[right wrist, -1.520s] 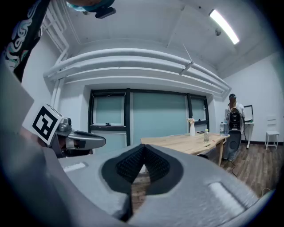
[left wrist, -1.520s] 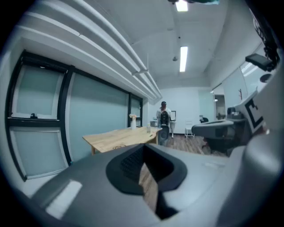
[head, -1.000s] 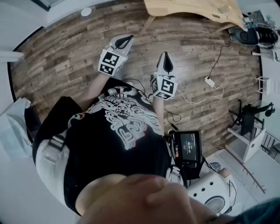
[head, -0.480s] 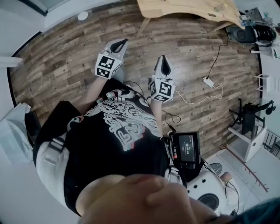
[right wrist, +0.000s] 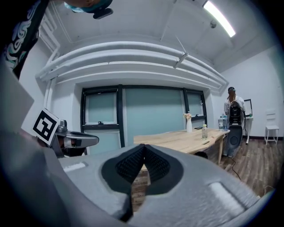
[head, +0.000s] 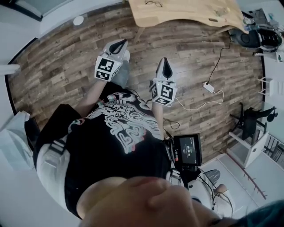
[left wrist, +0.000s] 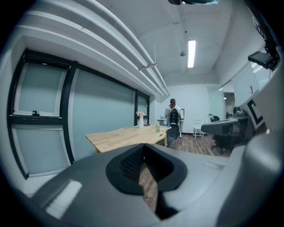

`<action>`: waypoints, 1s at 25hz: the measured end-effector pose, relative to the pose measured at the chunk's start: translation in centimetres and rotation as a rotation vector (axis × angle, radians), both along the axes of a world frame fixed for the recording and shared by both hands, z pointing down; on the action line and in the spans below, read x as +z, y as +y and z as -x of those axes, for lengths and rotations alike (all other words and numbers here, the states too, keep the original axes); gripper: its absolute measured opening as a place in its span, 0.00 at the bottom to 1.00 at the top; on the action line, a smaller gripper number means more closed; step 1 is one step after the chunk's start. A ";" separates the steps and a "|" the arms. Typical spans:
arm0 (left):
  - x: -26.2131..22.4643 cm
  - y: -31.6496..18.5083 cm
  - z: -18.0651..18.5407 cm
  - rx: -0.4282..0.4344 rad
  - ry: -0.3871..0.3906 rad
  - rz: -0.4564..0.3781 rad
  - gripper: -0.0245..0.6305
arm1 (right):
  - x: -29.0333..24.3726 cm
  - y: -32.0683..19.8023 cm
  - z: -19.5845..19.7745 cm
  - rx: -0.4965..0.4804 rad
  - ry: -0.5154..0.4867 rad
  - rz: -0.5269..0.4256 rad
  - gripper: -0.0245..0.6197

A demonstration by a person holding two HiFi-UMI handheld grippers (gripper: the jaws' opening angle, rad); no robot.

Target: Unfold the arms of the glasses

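In front of the person's chest, the left tongs (head: 118,44) and the right tongs (head: 165,63) are both squeezed shut, with nothing between them. Past them is the wood floor (head: 66,66), then the bench (head: 191,15). The glasses (head: 153,3) lie on it, well apart from both tongs and too small to tell if their arms are folded. Tongs that reach in shut might bump the thin glasses and push them off. A white cable (head: 215,73) on the floor could trip the person.

Floor (head: 66,66) brown planks; table (head: 186,13) pale wood; shirt (head: 120,133) black, white print; left gripper (head: 120,43), right gripper (head: 165,63) grey, black-white markers.
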State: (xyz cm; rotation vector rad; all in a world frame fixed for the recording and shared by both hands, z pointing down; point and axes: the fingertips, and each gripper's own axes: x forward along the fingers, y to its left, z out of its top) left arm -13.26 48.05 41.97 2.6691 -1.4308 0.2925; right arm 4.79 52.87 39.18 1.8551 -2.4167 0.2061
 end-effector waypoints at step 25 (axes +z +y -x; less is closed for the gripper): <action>-0.5 -41.4 -3.2 0.093 -0.018 0.042 0.02 | 0.0 -41.1 -1.9 0.022 0.023 0.046 0.04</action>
